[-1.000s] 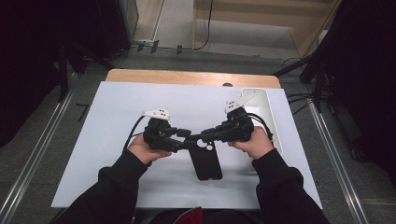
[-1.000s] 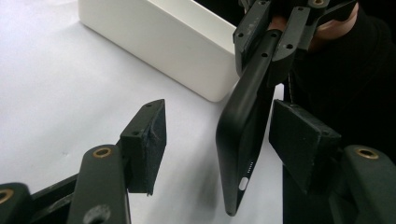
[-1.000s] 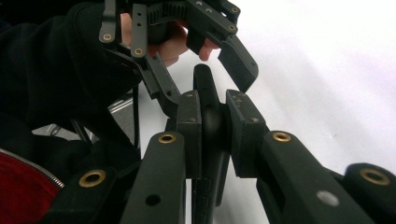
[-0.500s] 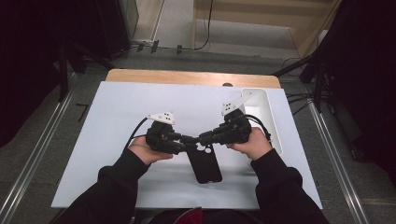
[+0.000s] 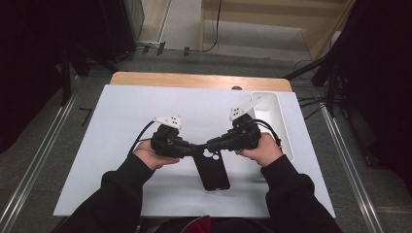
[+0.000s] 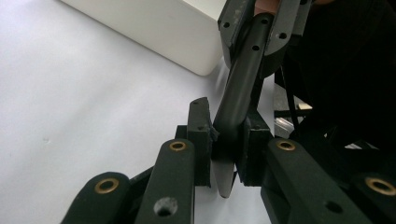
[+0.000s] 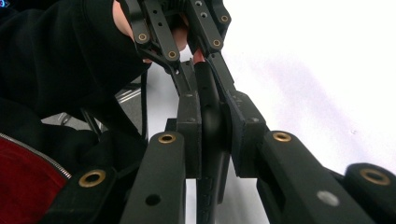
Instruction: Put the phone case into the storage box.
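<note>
Both pairs of jaws are clamped on the same black phone case (image 5: 210,167): the left gripper (image 5: 190,147) has just been closing and now pinches the case's far left edge, with the case between its pads in the left gripper view (image 6: 229,140), while the right gripper (image 5: 212,144) grips the far right edge, its pads pressed flat on the thin wall in the right gripper view (image 7: 212,126).

The white table top (image 5: 121,111) carries everything. A white tray (image 5: 282,126) stands at its right side, far of the right hand (image 5: 265,150) and apart from the case. The case hangs in the middle of the table, near the person, its far end held between the two grippers and its long body reaching toward the near edge. The left hand (image 5: 148,155) sits just left of it.

The step in hand looks like a two-sided hold on the case, perhaps to flex or carry it. To do it well, both grips should stay near the corners and pull evenly; a soft thin wall like this could slip or buckle if one hand twists ahead of the other. Keeping the case level and both wrists moving together should keep the edges seated in the pads.
</note>
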Motion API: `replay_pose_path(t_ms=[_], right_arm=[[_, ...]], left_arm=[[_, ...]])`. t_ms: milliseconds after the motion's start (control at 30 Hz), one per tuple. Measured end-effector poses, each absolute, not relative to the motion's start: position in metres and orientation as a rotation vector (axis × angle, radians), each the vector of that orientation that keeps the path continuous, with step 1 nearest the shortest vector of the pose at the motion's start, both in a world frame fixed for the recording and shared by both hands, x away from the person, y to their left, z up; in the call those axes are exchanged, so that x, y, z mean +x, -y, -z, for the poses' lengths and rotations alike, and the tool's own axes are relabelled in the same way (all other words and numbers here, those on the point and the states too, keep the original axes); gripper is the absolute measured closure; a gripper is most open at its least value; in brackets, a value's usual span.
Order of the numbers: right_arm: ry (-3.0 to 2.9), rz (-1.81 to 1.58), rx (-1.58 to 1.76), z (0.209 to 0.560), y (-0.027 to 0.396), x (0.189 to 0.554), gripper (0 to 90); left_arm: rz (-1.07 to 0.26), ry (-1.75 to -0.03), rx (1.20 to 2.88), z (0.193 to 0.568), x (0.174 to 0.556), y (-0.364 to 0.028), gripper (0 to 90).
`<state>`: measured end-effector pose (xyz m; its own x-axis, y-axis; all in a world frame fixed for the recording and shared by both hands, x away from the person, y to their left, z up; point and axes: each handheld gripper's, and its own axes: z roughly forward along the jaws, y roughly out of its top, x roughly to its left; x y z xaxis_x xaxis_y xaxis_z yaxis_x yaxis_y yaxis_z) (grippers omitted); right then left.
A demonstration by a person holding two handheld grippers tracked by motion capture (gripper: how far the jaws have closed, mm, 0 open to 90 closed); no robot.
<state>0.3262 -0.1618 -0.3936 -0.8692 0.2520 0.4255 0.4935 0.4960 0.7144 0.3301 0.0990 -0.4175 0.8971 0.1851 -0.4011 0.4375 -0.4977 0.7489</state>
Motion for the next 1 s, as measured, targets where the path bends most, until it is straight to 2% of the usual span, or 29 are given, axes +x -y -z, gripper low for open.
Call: replay_pose_path(t_ms=[400, 600, 733, 1000], right_arm=[[2.441, 1.316, -0.629, 0.3939, 0.1642, 0.3275, 73.8], [2.435, 1.295, -0.662, 0.3952, 0.1637, 0.3285, 70.2], [2.443, 1.280, -0.691, 0.3952, 0.1626, 0.3283, 65.2], [2.466, 1.379, -0.739, 0.3866, 0.1628, 0.3238, 48.3]], left_arm=[[0.349, -0.441, 2.092, 0.4138, 0.3292, -0.0989, 79.7], [0.348, -0.445, 2.092, 0.4129, 0.3283, -0.0979, 79.8], [0.344, -0.443, 2.092, 0.4115, 0.3270, -0.0967, 79.8], [0.345, -0.476, 2.088, 0.4086, 0.3274, -0.0976, 79.8]])
